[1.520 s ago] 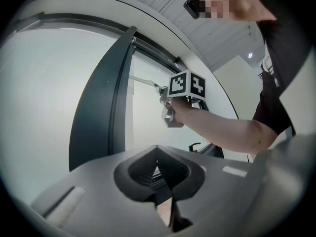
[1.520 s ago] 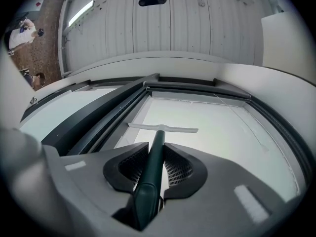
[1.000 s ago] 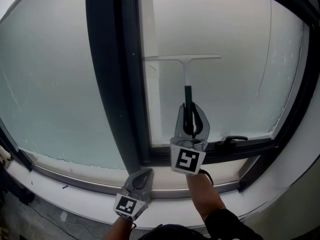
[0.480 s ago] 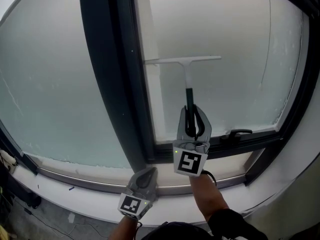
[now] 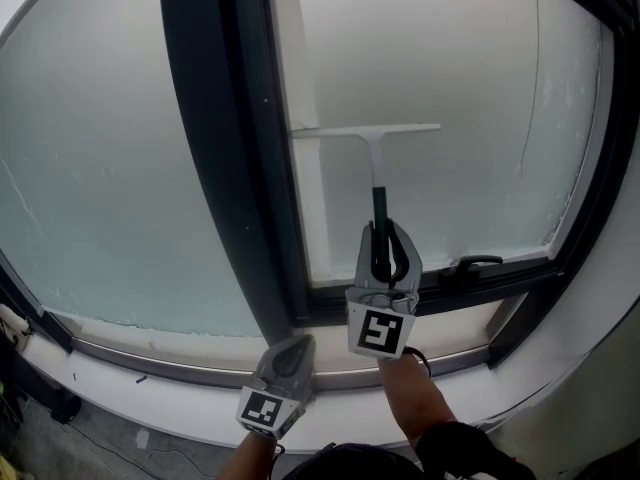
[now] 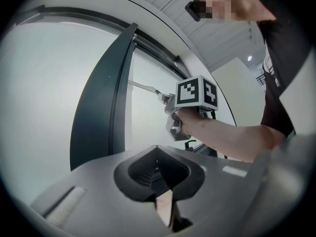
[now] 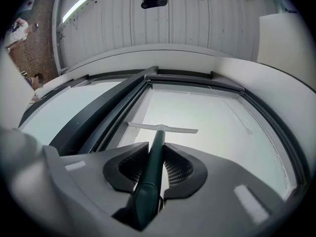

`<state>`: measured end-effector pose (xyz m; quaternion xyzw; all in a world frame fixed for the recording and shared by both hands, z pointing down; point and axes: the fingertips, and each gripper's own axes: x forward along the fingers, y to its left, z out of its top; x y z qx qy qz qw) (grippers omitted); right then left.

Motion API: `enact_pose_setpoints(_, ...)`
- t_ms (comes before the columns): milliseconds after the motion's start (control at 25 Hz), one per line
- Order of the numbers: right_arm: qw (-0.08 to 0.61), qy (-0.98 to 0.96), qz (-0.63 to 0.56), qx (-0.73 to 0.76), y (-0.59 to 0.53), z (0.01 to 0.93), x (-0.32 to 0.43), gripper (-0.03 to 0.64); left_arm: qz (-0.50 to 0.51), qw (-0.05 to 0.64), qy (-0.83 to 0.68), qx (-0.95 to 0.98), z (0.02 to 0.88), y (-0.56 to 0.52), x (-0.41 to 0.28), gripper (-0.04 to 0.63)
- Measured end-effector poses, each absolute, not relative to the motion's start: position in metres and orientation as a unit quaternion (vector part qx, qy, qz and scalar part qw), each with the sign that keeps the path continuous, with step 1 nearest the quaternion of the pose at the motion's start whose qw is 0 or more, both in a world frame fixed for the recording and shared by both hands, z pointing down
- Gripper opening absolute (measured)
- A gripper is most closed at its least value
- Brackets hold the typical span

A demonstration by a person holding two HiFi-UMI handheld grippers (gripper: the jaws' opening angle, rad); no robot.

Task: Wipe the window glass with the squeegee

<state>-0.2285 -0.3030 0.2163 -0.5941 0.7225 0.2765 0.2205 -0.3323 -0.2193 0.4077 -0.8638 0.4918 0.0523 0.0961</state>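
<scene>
My right gripper clamps the squeegee by its handle, blade on the window glass just right of the mullion. My left gripper, closed and empty, sits below the mullion. Mid-stroke, I'd judge: next comes a straight, even downward pull.

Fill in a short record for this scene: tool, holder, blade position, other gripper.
Tool: squeegee, blade level on the window glass
Holder: right gripper, fingers shut on its dark handle
Blade position: left end near the dark window frame
Other gripper: left gripper, fingers together, empty, low by the sill
</scene>
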Motion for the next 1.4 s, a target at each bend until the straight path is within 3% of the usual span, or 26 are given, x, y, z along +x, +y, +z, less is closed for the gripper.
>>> enact_pose_setpoints(1400, 0.179, 0.731, 0.246, -0.611, -0.295, 0.282, -0.229, 0.098, 0.044, 0.032, 0.461, -0.886, 0.449, -0.21, -0.33, -0.002)
